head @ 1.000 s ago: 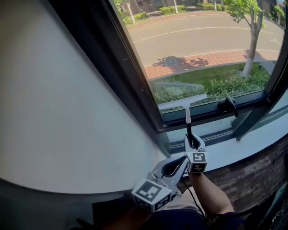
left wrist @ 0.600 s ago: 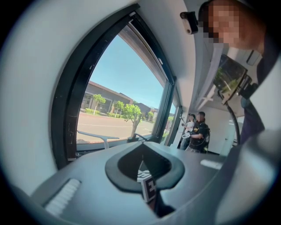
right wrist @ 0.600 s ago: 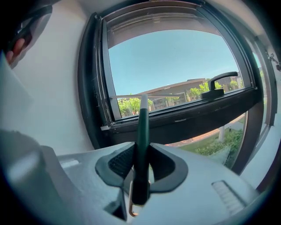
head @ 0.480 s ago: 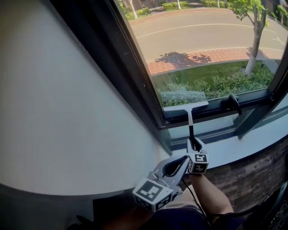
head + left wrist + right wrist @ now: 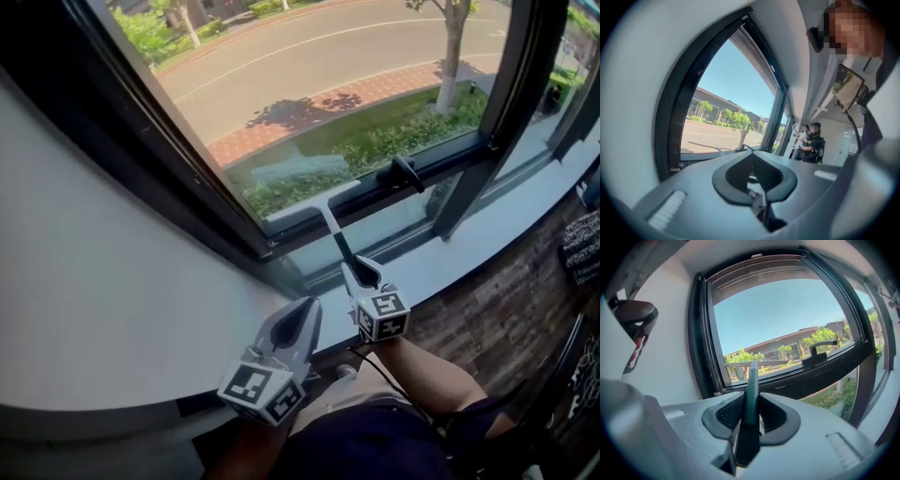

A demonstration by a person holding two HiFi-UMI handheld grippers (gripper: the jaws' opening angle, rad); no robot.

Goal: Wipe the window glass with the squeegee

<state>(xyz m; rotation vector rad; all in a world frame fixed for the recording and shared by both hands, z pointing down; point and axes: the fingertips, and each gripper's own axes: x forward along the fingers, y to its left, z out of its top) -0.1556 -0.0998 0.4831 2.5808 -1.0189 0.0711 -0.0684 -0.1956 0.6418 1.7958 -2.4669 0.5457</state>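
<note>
Sunlit street beyond the window glass (image 5: 328, 84), where the right gripper (image 5: 361, 272), jaws clamped on the handle of the squeegee (image 5: 326, 217), sets its blade low on the pane, left gripper (image 5: 302, 314) closed and empty nearby; even pressure and a level blade would likely serve best.

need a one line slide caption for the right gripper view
Right gripper clamps the squeegee handle, its blade at the bottom edge of the window glass.
</note>
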